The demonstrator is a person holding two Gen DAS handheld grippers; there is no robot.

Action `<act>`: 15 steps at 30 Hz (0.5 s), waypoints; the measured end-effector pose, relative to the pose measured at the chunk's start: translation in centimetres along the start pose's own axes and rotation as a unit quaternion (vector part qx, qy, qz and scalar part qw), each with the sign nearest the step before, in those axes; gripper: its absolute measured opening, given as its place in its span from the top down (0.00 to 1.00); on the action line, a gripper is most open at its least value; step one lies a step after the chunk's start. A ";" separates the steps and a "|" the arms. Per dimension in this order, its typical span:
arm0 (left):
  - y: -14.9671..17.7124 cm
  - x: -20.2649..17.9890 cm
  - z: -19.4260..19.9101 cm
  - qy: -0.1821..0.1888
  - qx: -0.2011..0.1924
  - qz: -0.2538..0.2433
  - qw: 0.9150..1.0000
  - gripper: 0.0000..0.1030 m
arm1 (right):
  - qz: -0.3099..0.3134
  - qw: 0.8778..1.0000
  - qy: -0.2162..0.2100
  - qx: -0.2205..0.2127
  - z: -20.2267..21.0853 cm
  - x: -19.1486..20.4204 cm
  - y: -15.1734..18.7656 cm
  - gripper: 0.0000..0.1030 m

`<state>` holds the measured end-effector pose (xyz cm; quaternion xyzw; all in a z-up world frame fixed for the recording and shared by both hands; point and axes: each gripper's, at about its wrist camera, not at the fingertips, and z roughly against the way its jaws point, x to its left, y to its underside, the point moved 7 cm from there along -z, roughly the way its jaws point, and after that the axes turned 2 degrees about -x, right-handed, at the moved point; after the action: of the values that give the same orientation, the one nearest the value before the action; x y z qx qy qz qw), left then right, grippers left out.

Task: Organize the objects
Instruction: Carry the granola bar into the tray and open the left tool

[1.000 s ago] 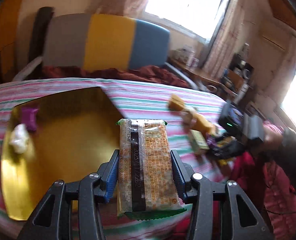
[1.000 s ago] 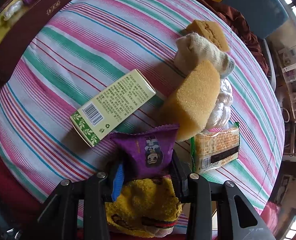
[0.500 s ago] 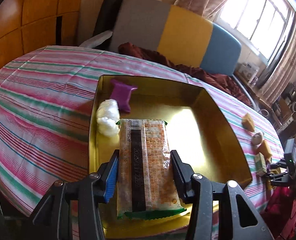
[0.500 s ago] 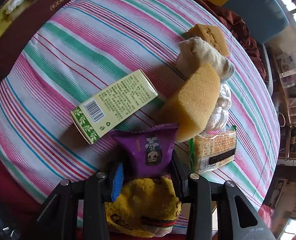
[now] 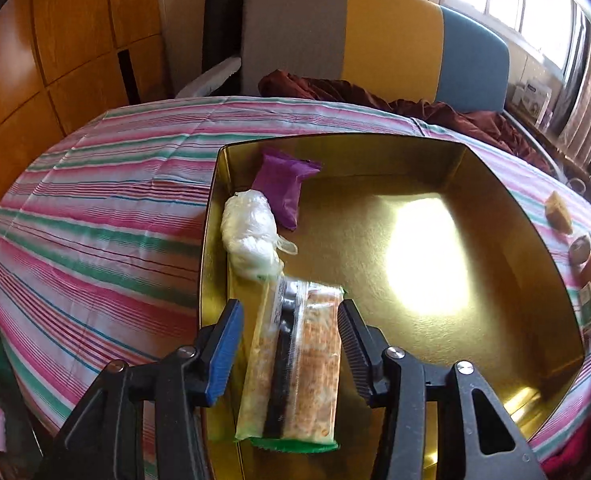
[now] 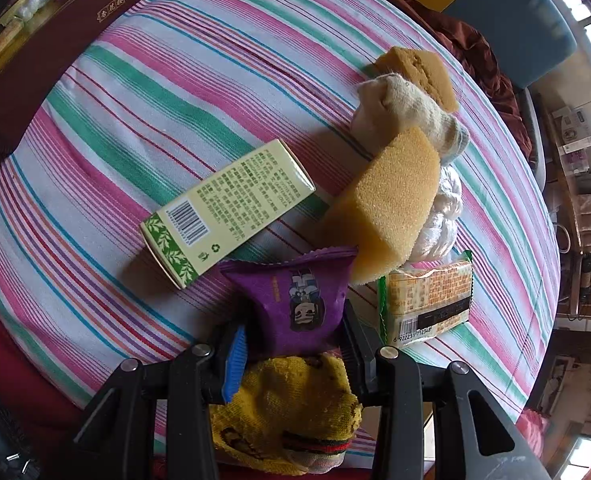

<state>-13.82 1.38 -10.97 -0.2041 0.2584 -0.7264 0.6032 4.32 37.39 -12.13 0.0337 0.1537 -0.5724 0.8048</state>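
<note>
In the left wrist view my left gripper hangs low inside the gold tray. An orange cracker packet lies tilted between its fingers. A gap shows beside the blue left pad, so the packet sits loose. A purple snack packet and a white plastic bundle rest along the tray's left wall. In the right wrist view my right gripper is shut on another purple snack packet, just above a yellow sock.
On the striped tablecloth near the right gripper lie a green box, a yellow sponge, a cream sock, a brown sponge, a white bundle and a second cracker packet. The tray's dark red outer wall is at the upper left.
The left gripper swung over the tray and sank into it. The cracker packet, gripped before, now sits tilted with a gap at the left pad. The right gripper stayed put.
</note>
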 end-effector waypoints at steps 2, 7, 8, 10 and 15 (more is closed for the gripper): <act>0.2 0.0 0.3 -0.003 -0.005 0.001 1.000 0.52 | -0.001 1.000 -0.001 0.000 0.2 -0.3 0.0 0.60; 0.7 0.2 1.4 -0.016 -0.023 0.005 1.000 0.52 | -0.001 1.000 -0.001 0.000 0.5 -0.6 0.1 0.60; 0.9 0.2 1.6 -0.016 -0.025 0.007 1.000 0.52 | -0.001 1.000 0.000 0.000 0.5 -0.7 0.1 0.60; 1.4 0.2 2.2 -0.019 -0.031 0.011 0.999 0.52 | -0.001 1.000 0.000 0.000 0.7 -1.0 0.1 0.60; 2.0 -0.4 3.6 -0.022 -0.044 0.012 0.999 0.52 | 0.002 1.000 0.004 -0.001 1.1 -1.5 0.0 0.61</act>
<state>-9.98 1.05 -9.42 -0.2429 0.2795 -0.7025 0.6078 4.10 38.53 -10.63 0.0354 0.1574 -0.5701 0.8056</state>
